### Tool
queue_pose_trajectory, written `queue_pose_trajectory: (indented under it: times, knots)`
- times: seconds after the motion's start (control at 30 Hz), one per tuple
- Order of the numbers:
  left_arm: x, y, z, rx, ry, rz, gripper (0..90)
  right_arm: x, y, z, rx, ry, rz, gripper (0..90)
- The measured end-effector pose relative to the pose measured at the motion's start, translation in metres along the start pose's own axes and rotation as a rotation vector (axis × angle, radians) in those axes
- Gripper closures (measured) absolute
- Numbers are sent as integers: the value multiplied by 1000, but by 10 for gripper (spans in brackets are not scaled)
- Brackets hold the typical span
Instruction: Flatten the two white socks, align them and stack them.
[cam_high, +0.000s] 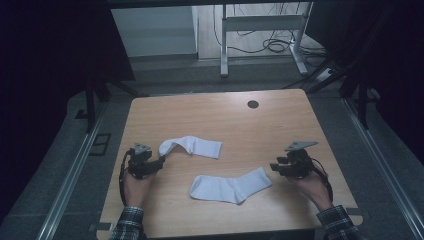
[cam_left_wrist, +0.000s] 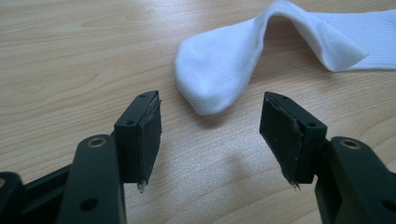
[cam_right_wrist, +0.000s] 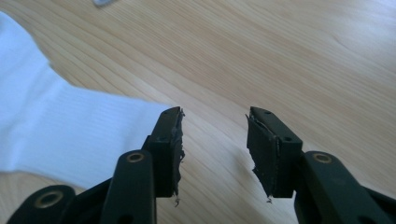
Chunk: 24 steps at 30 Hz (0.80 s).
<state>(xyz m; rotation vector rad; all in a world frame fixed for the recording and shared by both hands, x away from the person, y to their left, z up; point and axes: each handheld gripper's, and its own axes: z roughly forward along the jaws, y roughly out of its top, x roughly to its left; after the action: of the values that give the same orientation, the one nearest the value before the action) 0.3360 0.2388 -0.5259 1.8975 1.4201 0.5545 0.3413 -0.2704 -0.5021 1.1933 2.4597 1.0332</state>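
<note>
Forearms in plaid sleeves enter from the near edge of the wooden table (cam_high: 280, 120), each hand carrying 1 gripper. Left gripper (cam_high: 161, 161) rests low at the table's left side, jaws parted to a moderate gap with nothing between them; in the left gripper view (cam_left_wrist: 210, 135) bare wood shows between the pads. Far sock (cam_high: 192, 146), white, lies just ahead of those jaws: its rounded toe end (cam_left_wrist: 212, 74) sits just beyond the gap, apart from both pads, and its middle is humped up in a fold.

Right gripper (cam_high: 274, 167) sits at the table's right side, jaws also parted with a clear gap and holding nothing. In the right gripper view (cam_right_wrist: 214, 140) bare wood shows between the pads. Near sock (cam_high: 231, 185), white, lies flat between the 2 hands; its cuff end (cam_right_wrist: 60, 135) reaches the left-hand jaw in that view, and contact with it cannot be told.
</note>
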Motion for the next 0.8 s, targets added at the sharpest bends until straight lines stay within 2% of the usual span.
queue_pose_trajectory:
  times: [0.07,0.13,0.27,0.3,0.47,0.6,0.8]
  knots:
    - [1,0,-1,-4,-2,-3,387,5,5,3,-14,13,-1,600]
    - [1,-1,-1,-7,-2,-7,387,11,13,7,-21,29,-21,683]
    - [3,-1,-1,-11,-2,-10,388,22,24,13,-29,52,-42,742]
    - [3,-1,-1,-15,-2,-12,389,29,30,20,-30,63,-54,778]
    - [4,4,1,-43,8,-16,427,42,36,33,-13,70,-93,778]
    - [4,9,5,-53,20,-19,426,45,39,40,-8,76,-88,804]
    - [6,9,7,-58,22,-25,426,49,51,54,-25,123,-65,873]
